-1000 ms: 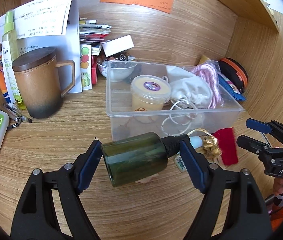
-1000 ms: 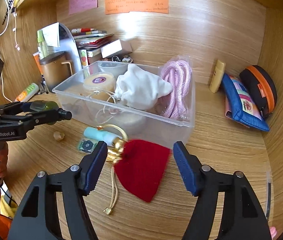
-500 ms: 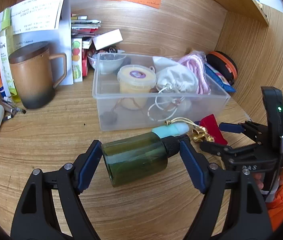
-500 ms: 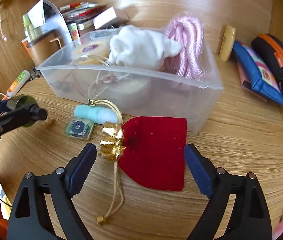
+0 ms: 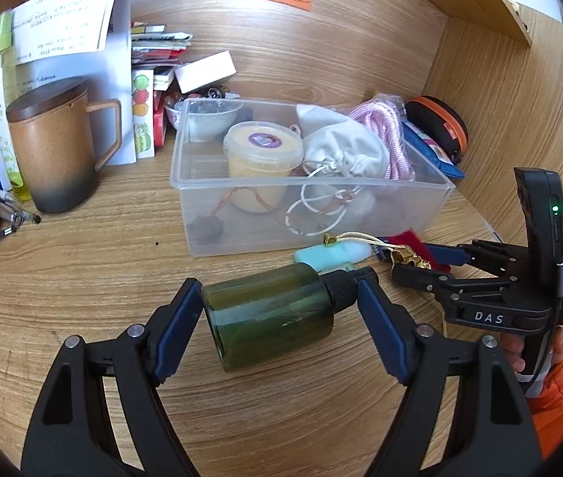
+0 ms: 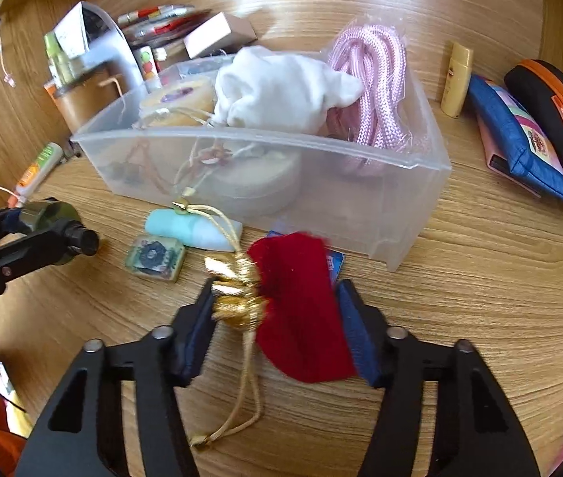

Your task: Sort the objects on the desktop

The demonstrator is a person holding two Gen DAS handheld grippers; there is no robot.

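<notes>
Several things already in the bin [image 5: 432, 190], two more gripped above the worktop [image 5: 102, 262]: bottle [image 5: 269, 314] clenched in left gripper [image 5: 279, 310], red pouch [image 6: 301, 310] pinched in right gripper [image 6: 275, 332], eraser [image 6: 194, 230] and tile [image 6: 155, 257] left outside.

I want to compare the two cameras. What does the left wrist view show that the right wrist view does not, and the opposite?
Only the left wrist view shows the whole green bottle clamped end to end in the left gripper.

Only the right wrist view shows the small yellow bottle and the patterned square tile on the desk.

Both show the clear plastic box, the white pouch, the pink rope, and the right gripper closed on the red pouch.
</notes>
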